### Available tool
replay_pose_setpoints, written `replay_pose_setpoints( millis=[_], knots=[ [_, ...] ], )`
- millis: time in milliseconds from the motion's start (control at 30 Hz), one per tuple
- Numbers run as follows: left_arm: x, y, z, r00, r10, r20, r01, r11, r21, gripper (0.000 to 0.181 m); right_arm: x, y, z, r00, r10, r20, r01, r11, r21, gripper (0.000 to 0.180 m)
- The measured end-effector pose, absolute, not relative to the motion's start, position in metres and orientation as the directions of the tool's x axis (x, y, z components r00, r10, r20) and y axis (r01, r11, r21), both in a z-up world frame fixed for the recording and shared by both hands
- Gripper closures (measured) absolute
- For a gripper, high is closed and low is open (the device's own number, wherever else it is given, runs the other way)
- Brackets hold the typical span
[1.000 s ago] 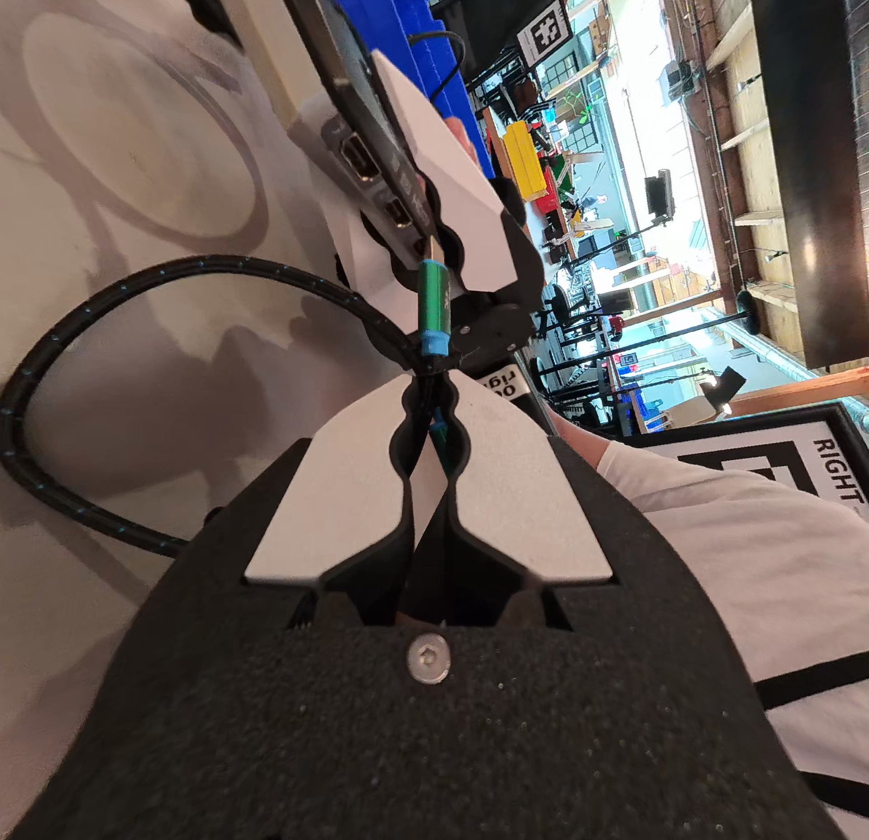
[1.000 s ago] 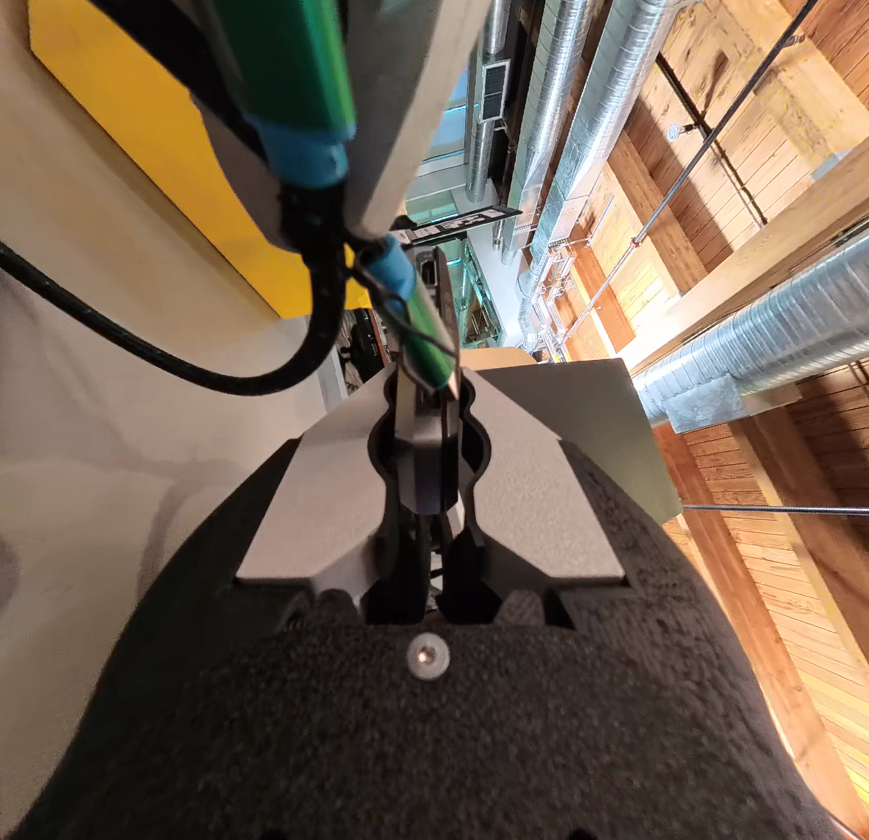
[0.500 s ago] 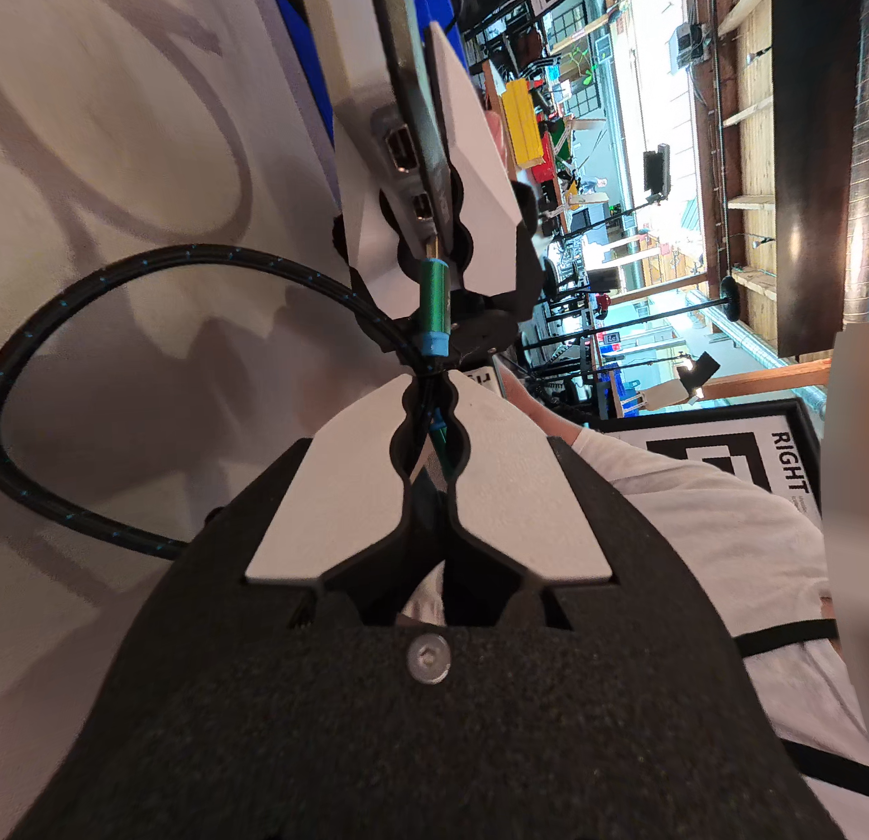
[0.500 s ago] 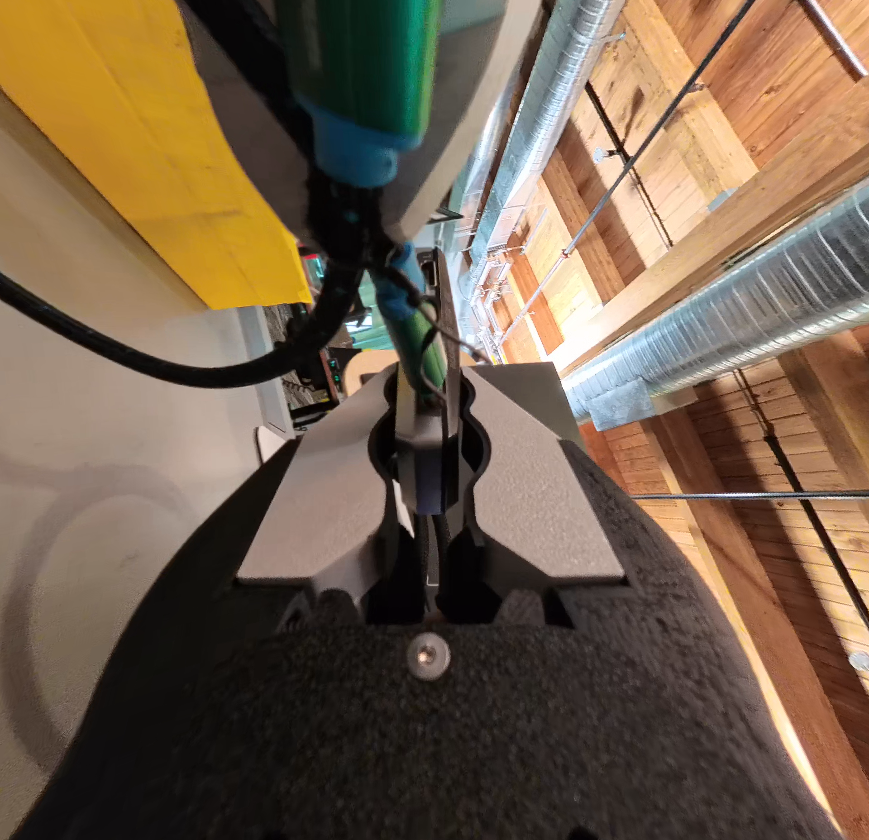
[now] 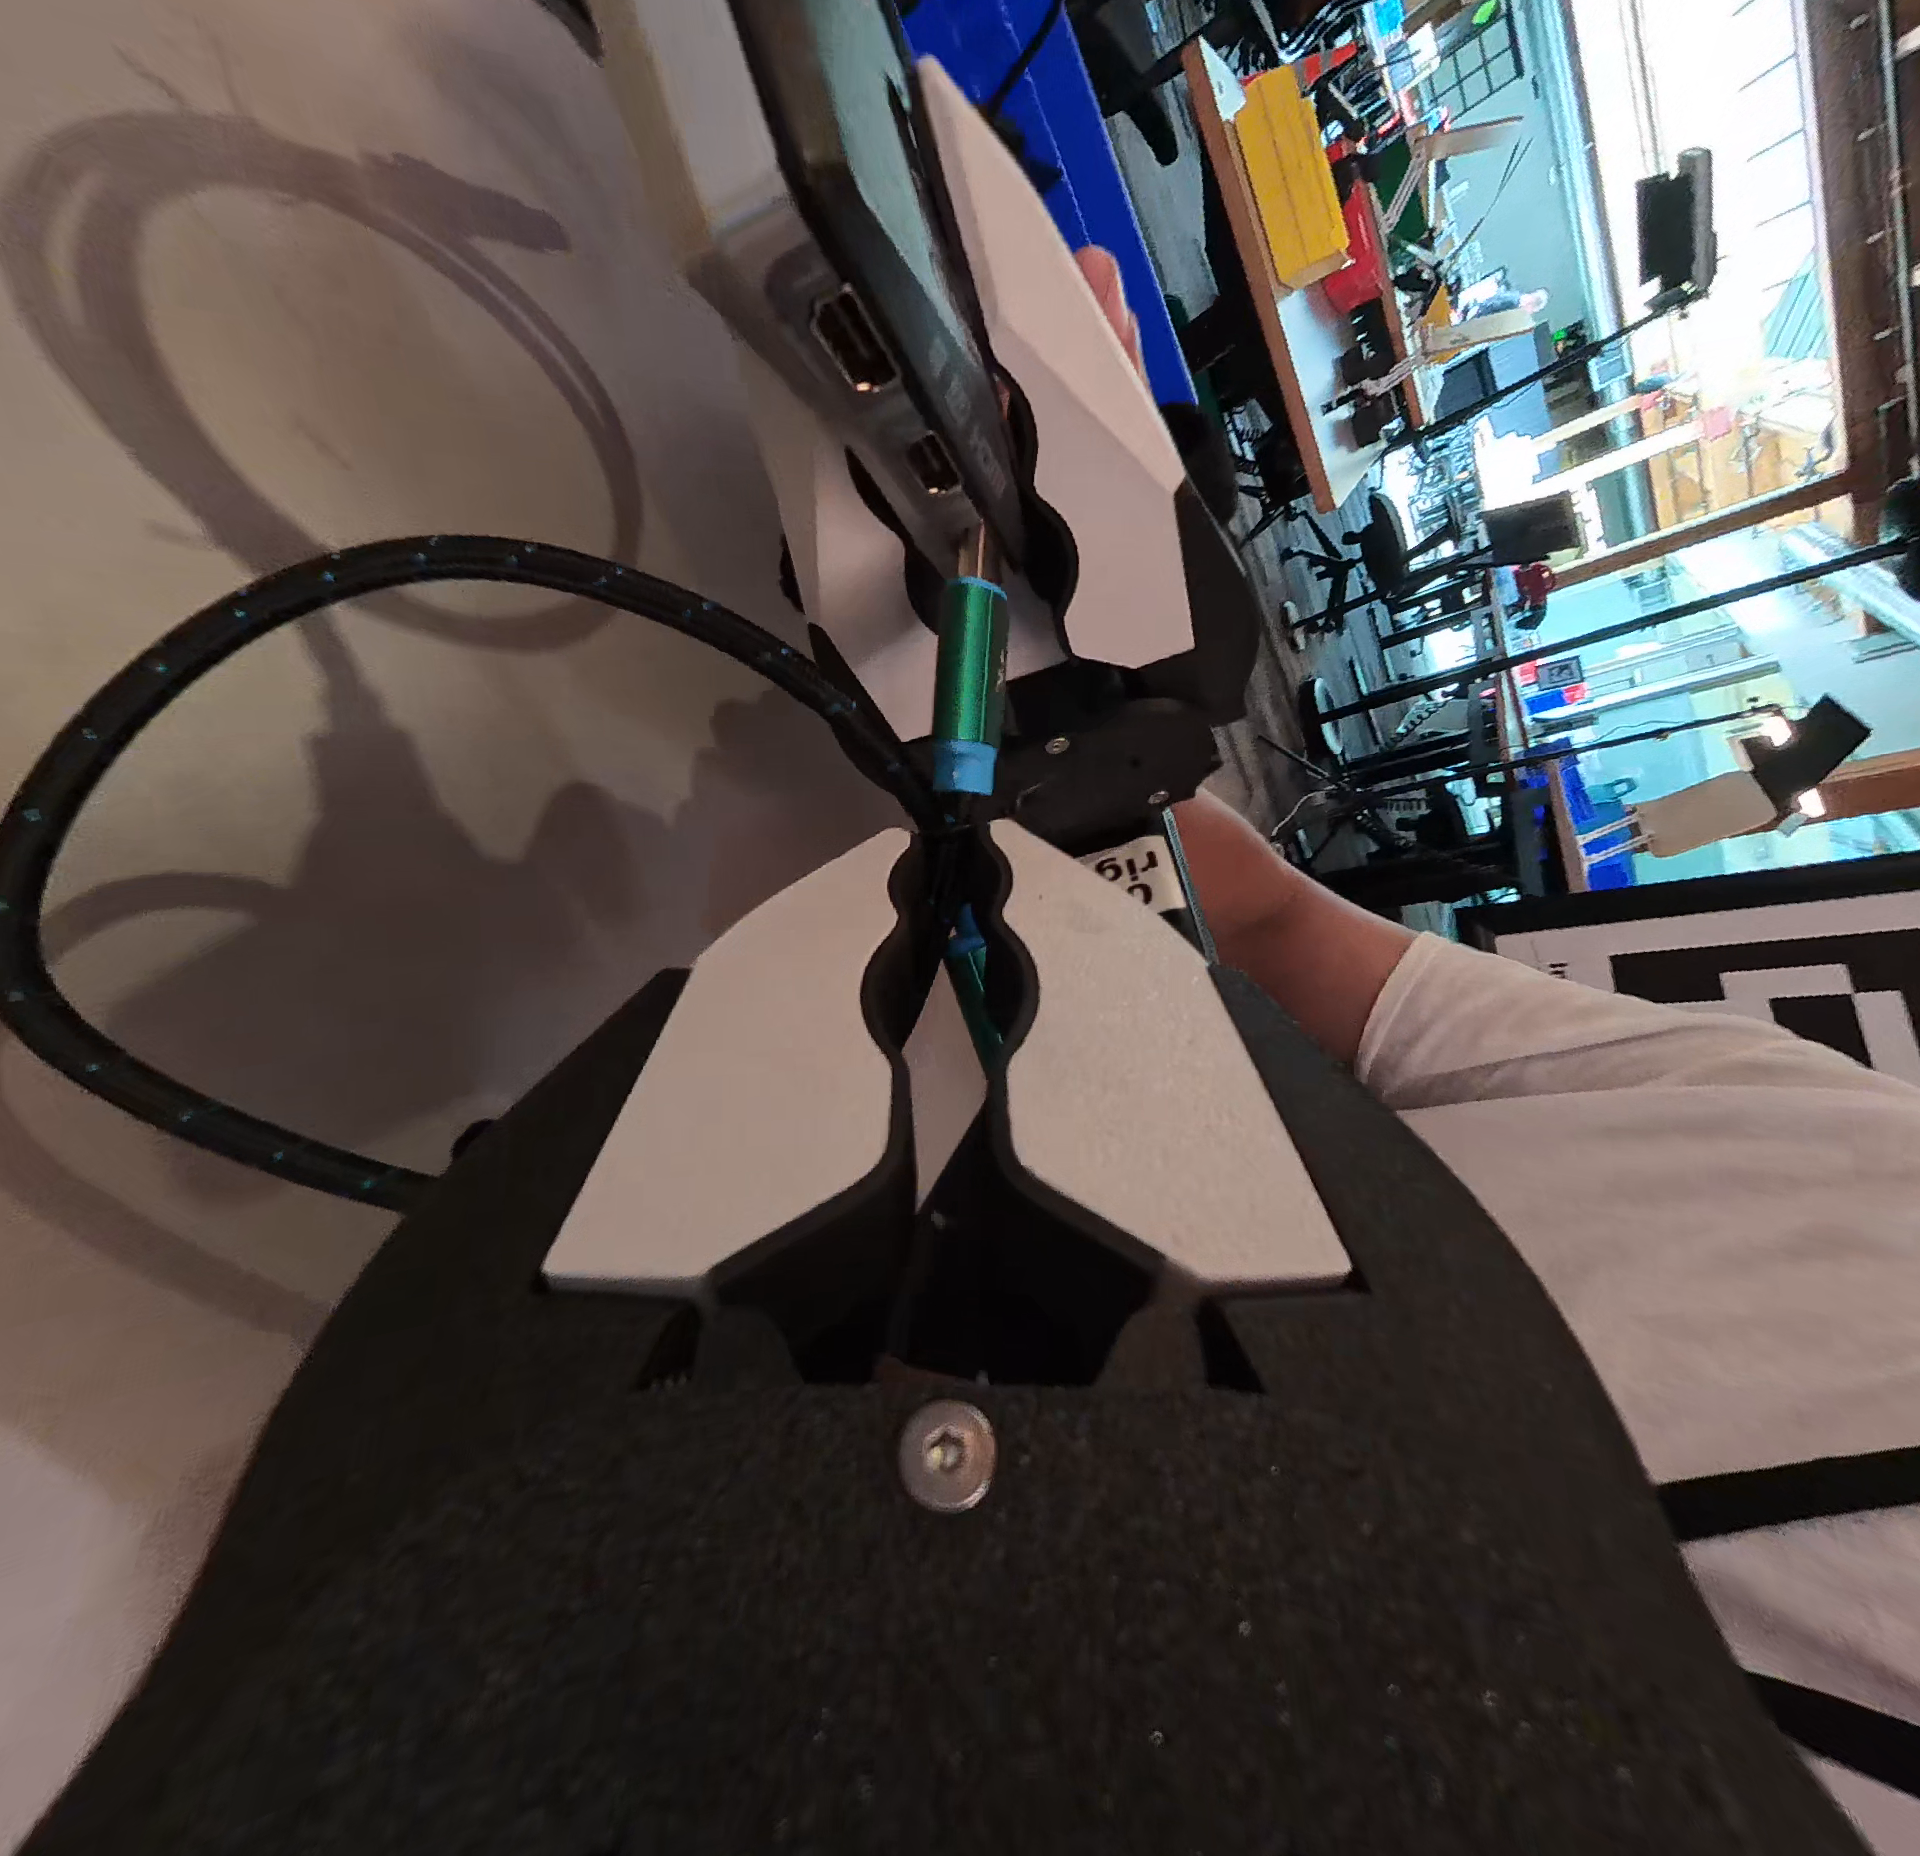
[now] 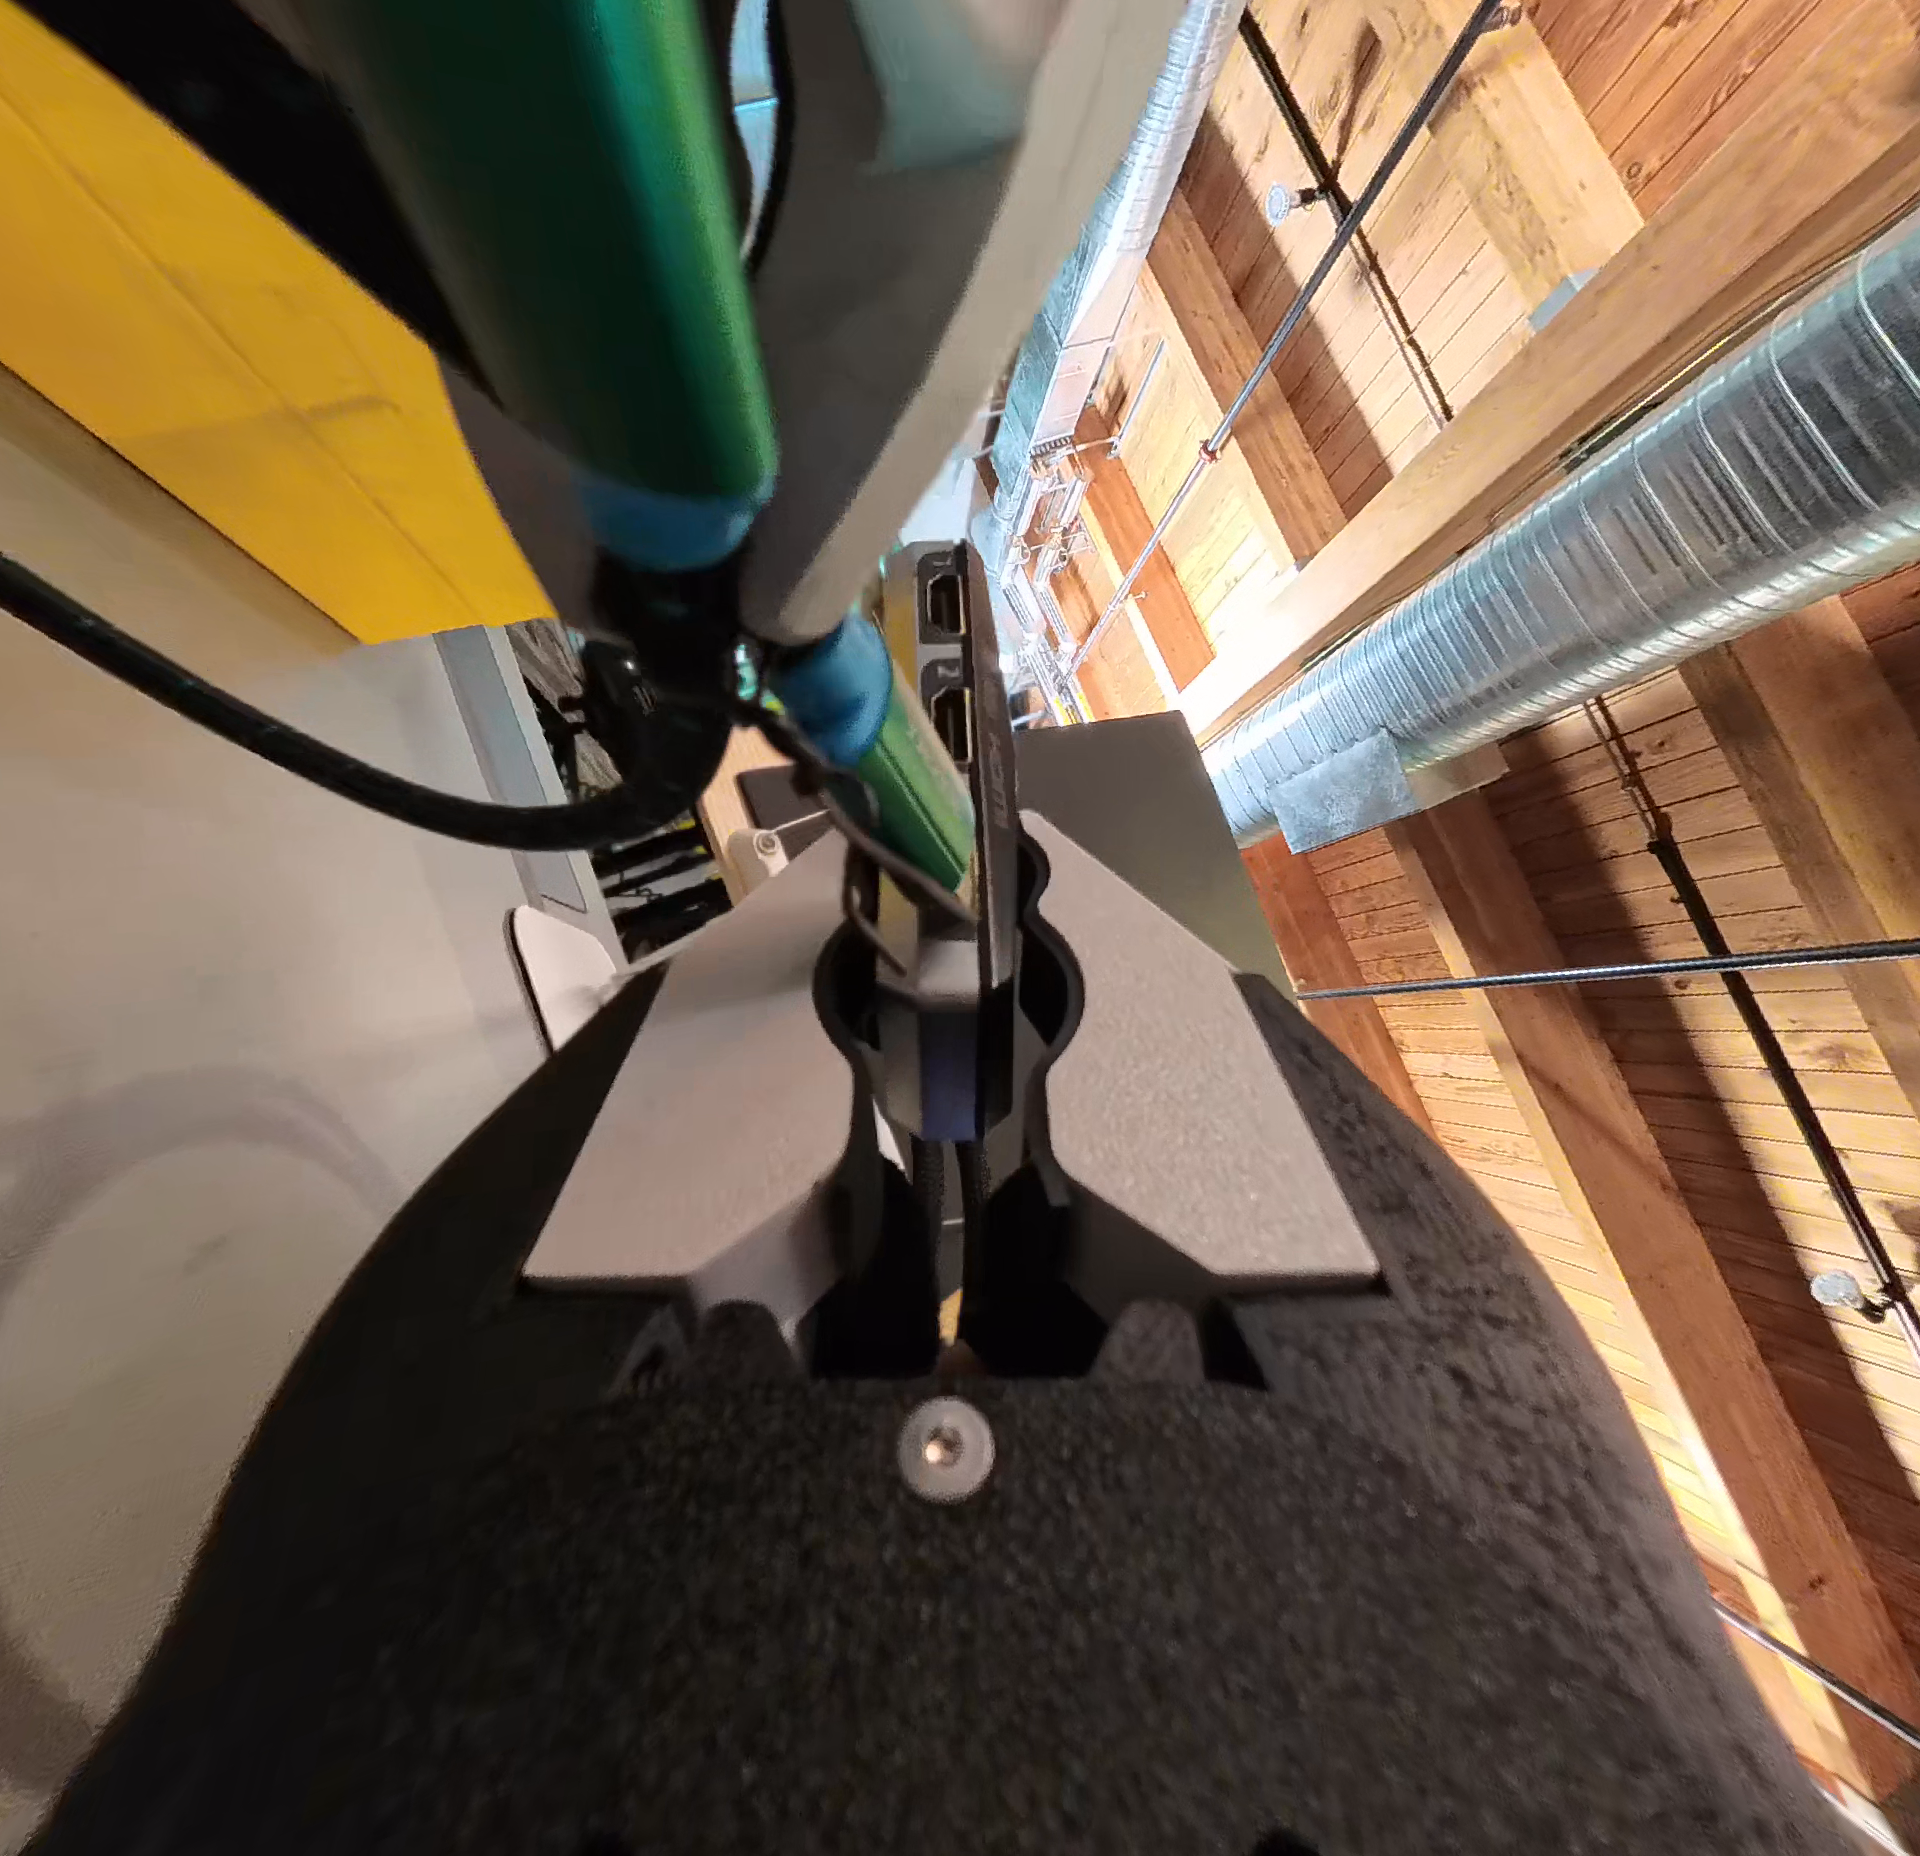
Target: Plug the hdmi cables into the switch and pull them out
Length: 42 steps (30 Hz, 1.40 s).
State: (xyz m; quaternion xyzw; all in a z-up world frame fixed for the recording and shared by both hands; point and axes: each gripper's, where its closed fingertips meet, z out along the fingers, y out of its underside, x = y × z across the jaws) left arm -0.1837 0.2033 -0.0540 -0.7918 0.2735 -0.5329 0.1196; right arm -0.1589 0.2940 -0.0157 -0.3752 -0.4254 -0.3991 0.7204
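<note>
1. Left gripper: jaws closed on the black braided cable just behind the green plug. A second green plug sits between the fingers, further in.
2. Right gripper: jaws clamped on the switch, a slim dark box held edge-on.
3. Landmark, the switch: the green plug's metal tip is at the port nearest the right gripper's fingers; bare metal still shows, so I judge it partly seated or partly withdrawn. Which one cannot be told.
4. Two ports further along the switch edge, away from the plug, stand empty.
5. Progress, as a judgement: one cable is engaged at one port; the other ports and the second plug remain to be dealt with.
6. Containers: blue bins lie beyond the switch; contents not visible.
7. The cable loops away from the switch over the pale table.
</note>
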Motion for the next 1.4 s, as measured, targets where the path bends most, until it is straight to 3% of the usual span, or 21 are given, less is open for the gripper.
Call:
replay_pose_setpoints(
  millis=[200, 400, 600, 933, 1400],
  knots=[
    [-0.181, 0.207, -0.054, 0.274, -0.496, 0.824, -0.243, -0.865, -0.44, 0.173, -0.16, 0.301, -0.025, 0.242, -0.27, 0.932, 0.927, 0.347, -0.14, 0.159],
    [-0.181, 0.215, -0.058, 0.287, -0.467, 0.836, -0.199, -0.883, -0.425, 0.174, -0.158, 0.306, -0.032, 0.229, -0.247, 0.942, 0.937, 0.317, -0.145, 0.16],
    [-0.173, 0.223, -0.055, 0.274, -0.465, 0.842, -0.135, -0.885, -0.446, 0.174, -0.15, 0.313, -0.032, 0.248, -0.234, 0.94, 0.947, 0.264, -0.184, 0.16],
    [-0.188, 0.243, -0.056, 0.277, -0.513, 0.813, -0.123, -0.858, -0.499, 0.174, -0.155, 0.318, -0.052, 0.207, -0.14, 0.968, 0.938, 0.309, -0.156, 0.157],
    [-0.176, 0.247, -0.06, 0.285, -0.514, 0.809, -0.078, -0.854, -0.515, 0.175, -0.15, 0.322, -0.049, 0.223, -0.172, 0.959, 0.955, 0.238, -0.179, 0.161]
  ],
)
